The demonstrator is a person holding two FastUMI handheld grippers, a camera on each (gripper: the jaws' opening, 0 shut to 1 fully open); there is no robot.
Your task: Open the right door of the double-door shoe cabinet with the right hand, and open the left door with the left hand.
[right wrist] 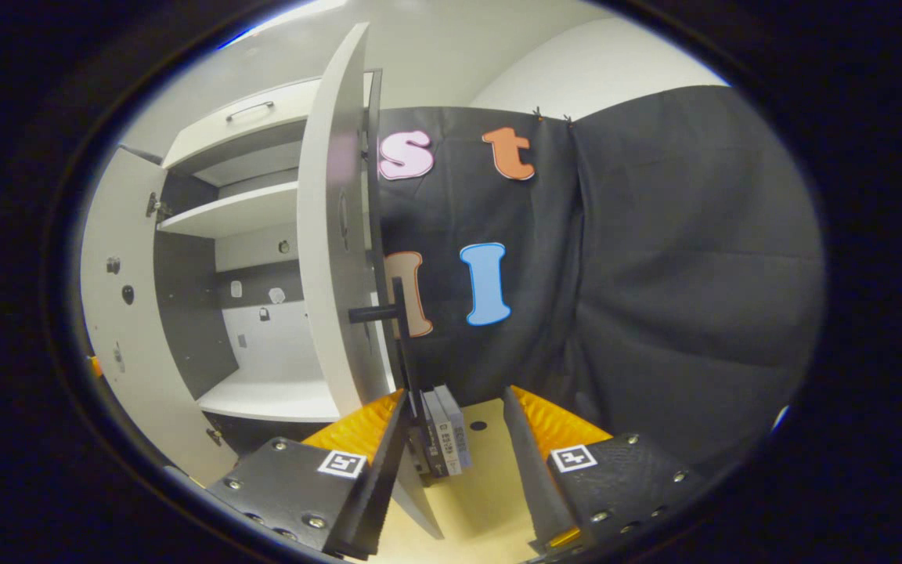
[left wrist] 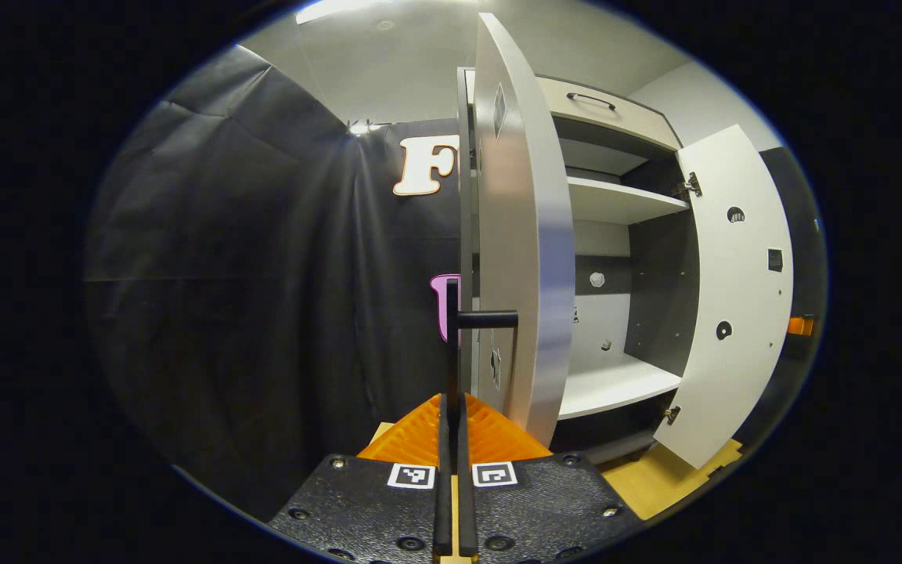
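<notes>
The shoe cabinet (left wrist: pixel 615 200) stands with both doors swung out. In the left gripper view the left door (left wrist: pixel 525 235) shows edge-on, and my left gripper (left wrist: pixel 452 399) is shut on its thin black vertical handle (left wrist: pixel 451 345). The right door (left wrist: pixel 733 298) hangs wide at the far side, inner face showing. In the right gripper view the right door (right wrist: pixel 333 235) is edge-on too. Its black handle (right wrist: pixel 400 345) runs down just inside the left finger (right wrist: pixel 384 462) of my right gripper (right wrist: pixel 455 395), which is open; the other finger (right wrist: pixel 529 454) stands well apart from it. The left door (right wrist: pixel 118 313) shows beyond.
Inside the cabinet are bare white shelves (left wrist: pixel 615 384) and a top drawer with a dark handle (left wrist: pixel 590 100). A few grey box-like items (right wrist: pixel 443 431) stand on the wooden floor (right wrist: pixel 490 486) beside the right door's lower edge. Black cloth wall (right wrist: pixel 654 274) hangs close behind both doors.
</notes>
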